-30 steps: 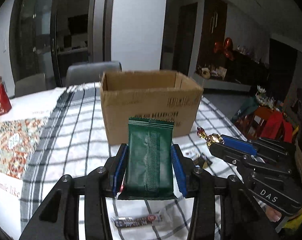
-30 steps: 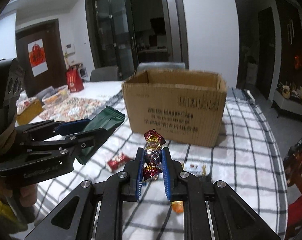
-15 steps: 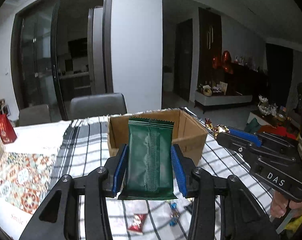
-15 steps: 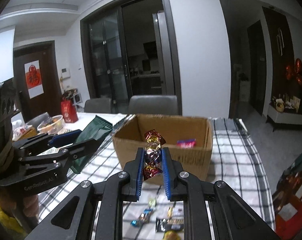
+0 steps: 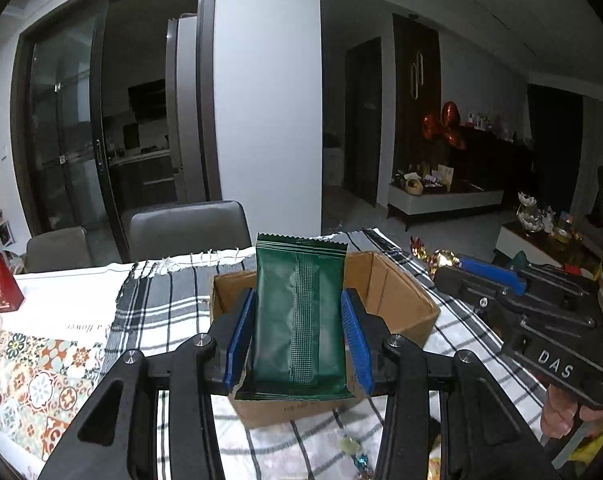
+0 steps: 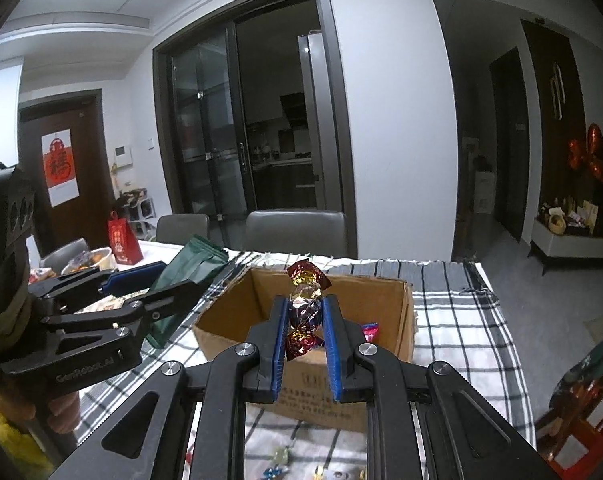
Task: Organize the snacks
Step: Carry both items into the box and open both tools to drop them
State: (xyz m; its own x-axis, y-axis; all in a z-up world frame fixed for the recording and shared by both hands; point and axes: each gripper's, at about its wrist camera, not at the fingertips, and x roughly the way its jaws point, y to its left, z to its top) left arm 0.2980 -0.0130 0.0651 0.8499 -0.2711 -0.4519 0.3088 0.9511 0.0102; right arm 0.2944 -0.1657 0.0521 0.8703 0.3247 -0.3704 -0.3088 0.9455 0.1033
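Left wrist view first: the left gripper [image 5: 297,340] is clamped on the green packet [image 5: 300,312], which stands upright between the blue pads. A second ago the cardboard box [image 5: 389,292] stood side-on beyond it with only its front wall facing the camera; now the camera looks down past the packet into the open top, so the packet has been lifted and carried over the near rim. Further right in that view, the right gripper [image 5: 453,264] reaches in from the side, level with the box's far corner.

Right wrist view: the right gripper [image 6: 304,316] is pinched shut on a foil-wrapped candy [image 6: 304,308], which likewise has risen from beside the box wall to above the opening. A pink-wrapped snack [image 6: 369,331] already lies inside the box [image 6: 397,304].

Both snacks now seem poised for release; a few loose candies [image 6: 279,456] on the checked tablecloth [image 6: 461,320] below suggest more trips remain.
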